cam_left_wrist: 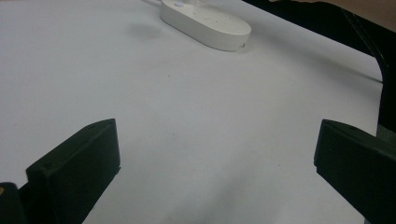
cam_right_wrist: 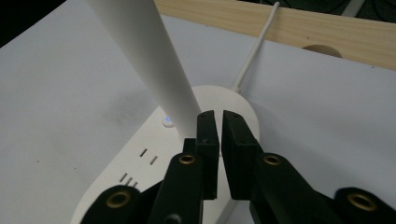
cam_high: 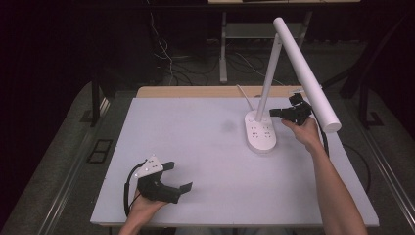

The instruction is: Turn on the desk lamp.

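Note:
A white desk lamp stands at the right rear of the white table [cam_high: 195,147]. Its oval base [cam_high: 260,133] carries socket slots, its stem [cam_high: 269,78] leans up, and its long head [cam_high: 306,73] slopes toward the right. My right gripper [cam_high: 273,112] hovers just right of the stem above the base. In the right gripper view its jaws [cam_right_wrist: 220,126] stand shut with only a thin slit and nothing between them, beside the stem [cam_right_wrist: 144,56] and near a small lit button [cam_right_wrist: 167,122]. My left gripper [cam_high: 180,176] rests open at the front left, and its fingers [cam_left_wrist: 79,168] stand wide apart.
The lamp's white cable [cam_right_wrist: 254,51] runs from the base back over a wooden strip [cam_high: 195,91] along the table's far edge. Beyond the table are a desk frame [cam_high: 223,49] and loose cables on the floor. From the left gripper, the lamp base [cam_left_wrist: 205,23] lies far ahead.

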A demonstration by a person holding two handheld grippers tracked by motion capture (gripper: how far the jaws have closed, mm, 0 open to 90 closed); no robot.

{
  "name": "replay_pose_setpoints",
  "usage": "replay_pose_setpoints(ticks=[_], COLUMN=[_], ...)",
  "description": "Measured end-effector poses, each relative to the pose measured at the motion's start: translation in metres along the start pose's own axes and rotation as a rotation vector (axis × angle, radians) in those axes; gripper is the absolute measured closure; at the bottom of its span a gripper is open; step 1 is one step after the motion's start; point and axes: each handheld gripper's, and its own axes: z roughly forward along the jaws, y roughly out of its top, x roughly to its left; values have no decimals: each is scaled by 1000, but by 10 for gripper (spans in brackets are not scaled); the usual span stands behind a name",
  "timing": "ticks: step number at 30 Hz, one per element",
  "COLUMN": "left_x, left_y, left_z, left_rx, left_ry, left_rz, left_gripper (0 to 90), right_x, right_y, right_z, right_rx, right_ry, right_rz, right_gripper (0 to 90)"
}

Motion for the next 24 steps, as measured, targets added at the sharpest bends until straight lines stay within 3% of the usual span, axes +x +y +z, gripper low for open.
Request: replay_pose_setpoints(ticks=[19, 24], left_x=[0, 0], left_y=[0, 0], left_z=[0, -1], left_rx=[3, 0], left_ry=[-4, -3], left_rz=[1, 0], left_gripper=[0, 0], right_x=[-15, -13], right_y=[-10, -12], right_z=[25, 32], right_rx=[2, 11], right_ry=[25, 33], right_rz=[96, 96], right_gripper=[897, 897])
